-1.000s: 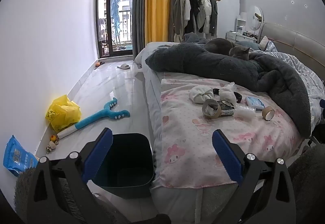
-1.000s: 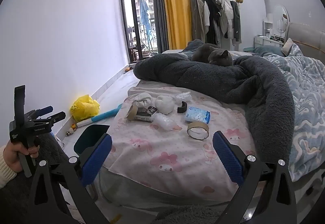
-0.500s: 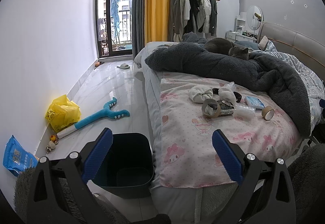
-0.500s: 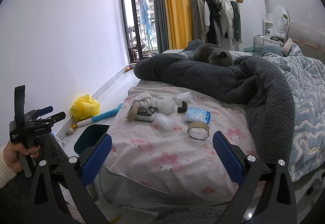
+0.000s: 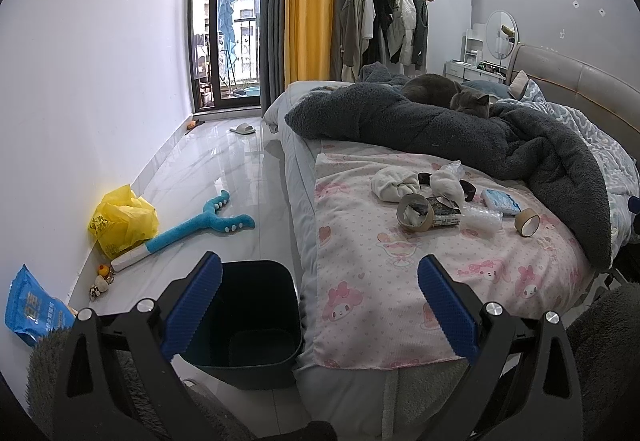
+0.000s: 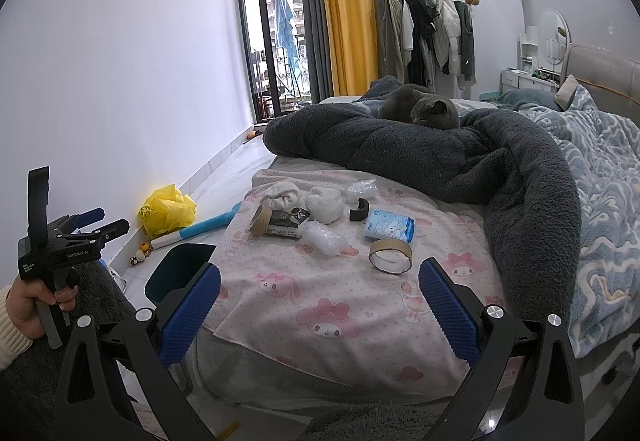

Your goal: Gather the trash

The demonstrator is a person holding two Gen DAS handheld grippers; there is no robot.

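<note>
Trash lies on the pink sheet (image 6: 340, 305) of the bed: an empty tape roll (image 6: 389, 255), a second cardboard roll (image 6: 260, 220), a dark small box (image 6: 286, 223), bubble wrap (image 6: 323, 239), a blue tissue pack (image 6: 389, 229), white crumpled cloths (image 6: 325, 203) and a black ring (image 6: 359, 209). The same pile shows in the left wrist view around the cardboard roll (image 5: 415, 213). A dark bin (image 5: 244, 317) stands on the floor beside the bed. My left gripper (image 5: 318, 303) is open and empty above the bin and bed edge. My right gripper (image 6: 320, 309) is open and empty before the bed.
A grey cat (image 6: 424, 108) sleeps on a dark blanket (image 6: 460, 161) behind the trash. On the floor lie a yellow bag (image 5: 122, 221), a blue plush toy (image 5: 200, 227), a blue packet (image 5: 34, 315) and small toys. A clothes rack (image 5: 384, 21) stands at the back.
Both grippers have barely moved; the left view has drifted very slightly. Both stay open and empty.
</note>
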